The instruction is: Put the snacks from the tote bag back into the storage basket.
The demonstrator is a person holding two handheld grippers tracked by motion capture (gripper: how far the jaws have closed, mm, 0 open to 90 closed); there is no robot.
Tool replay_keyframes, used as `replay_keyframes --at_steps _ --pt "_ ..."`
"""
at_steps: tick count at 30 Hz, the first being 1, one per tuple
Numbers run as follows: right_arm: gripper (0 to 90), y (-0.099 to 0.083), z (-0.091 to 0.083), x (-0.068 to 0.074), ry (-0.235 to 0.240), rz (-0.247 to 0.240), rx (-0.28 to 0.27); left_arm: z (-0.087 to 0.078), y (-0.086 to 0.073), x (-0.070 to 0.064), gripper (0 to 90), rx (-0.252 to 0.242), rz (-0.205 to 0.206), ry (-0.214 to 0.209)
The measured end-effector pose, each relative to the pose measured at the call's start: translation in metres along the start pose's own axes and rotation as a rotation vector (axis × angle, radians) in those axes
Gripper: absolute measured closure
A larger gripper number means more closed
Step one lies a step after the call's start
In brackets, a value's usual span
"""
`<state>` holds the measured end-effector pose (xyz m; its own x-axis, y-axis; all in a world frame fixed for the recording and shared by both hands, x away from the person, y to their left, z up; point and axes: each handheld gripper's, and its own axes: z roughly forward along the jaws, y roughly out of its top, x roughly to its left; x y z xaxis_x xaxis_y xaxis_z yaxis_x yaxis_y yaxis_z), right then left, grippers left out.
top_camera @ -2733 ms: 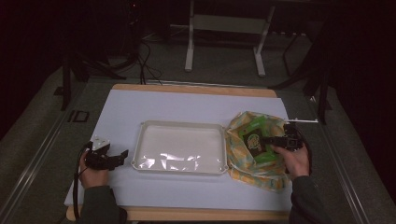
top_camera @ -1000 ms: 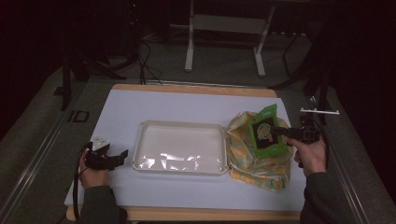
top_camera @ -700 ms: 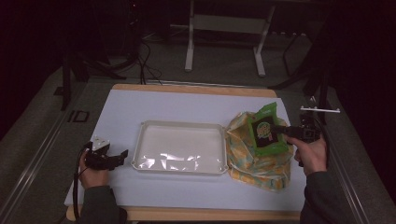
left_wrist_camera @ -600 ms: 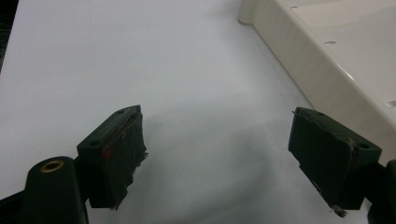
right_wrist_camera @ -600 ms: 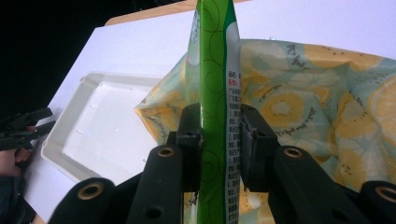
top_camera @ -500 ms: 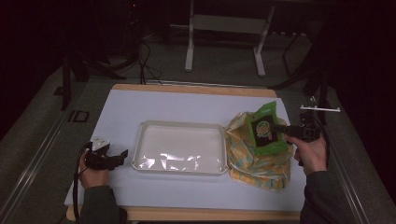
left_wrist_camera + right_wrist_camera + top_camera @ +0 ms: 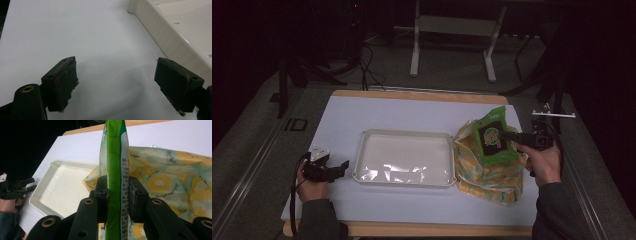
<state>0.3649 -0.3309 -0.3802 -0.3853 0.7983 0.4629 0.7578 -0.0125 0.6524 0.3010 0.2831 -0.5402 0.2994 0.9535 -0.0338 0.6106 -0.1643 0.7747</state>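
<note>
- A white worktop [image 7: 412, 112] with a wooden rim is seen from above; a cream tray [image 7: 404, 158] lies at its middle, toward the near edge, and appears empty.
- A yellow-patterned bag [image 7: 484, 175] lies crumpled near the worktop's right edge, just beside the tray's right rim; whether the two touch cannot be told.
- The right tongs [image 7: 117, 192] are closed on a green packet [image 7: 115, 165], which is held upright and edge-on between the jaws, raised above the patterned bag.
- In the high view the packet [image 7: 492, 137] is seen face-on, with a dark label at its centre.
- The left tongs [image 7: 116, 82] are spread wide with nothing between the jaws, low over bare worktop just beside the tray's left rim [image 7: 160, 37].
- The left hand [image 7: 312, 187] is placed near the worktop's near-left corner.
</note>
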Motion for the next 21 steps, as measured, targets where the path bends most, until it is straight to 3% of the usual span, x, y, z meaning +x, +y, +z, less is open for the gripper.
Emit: replay_keyframes --at_steps 21 --pt "72.6 0.004 0.005 0.016 0.027 -0.024 -0.002 0.000 0.000 0.000 18.8 -0.002 -0.002 -0.001"
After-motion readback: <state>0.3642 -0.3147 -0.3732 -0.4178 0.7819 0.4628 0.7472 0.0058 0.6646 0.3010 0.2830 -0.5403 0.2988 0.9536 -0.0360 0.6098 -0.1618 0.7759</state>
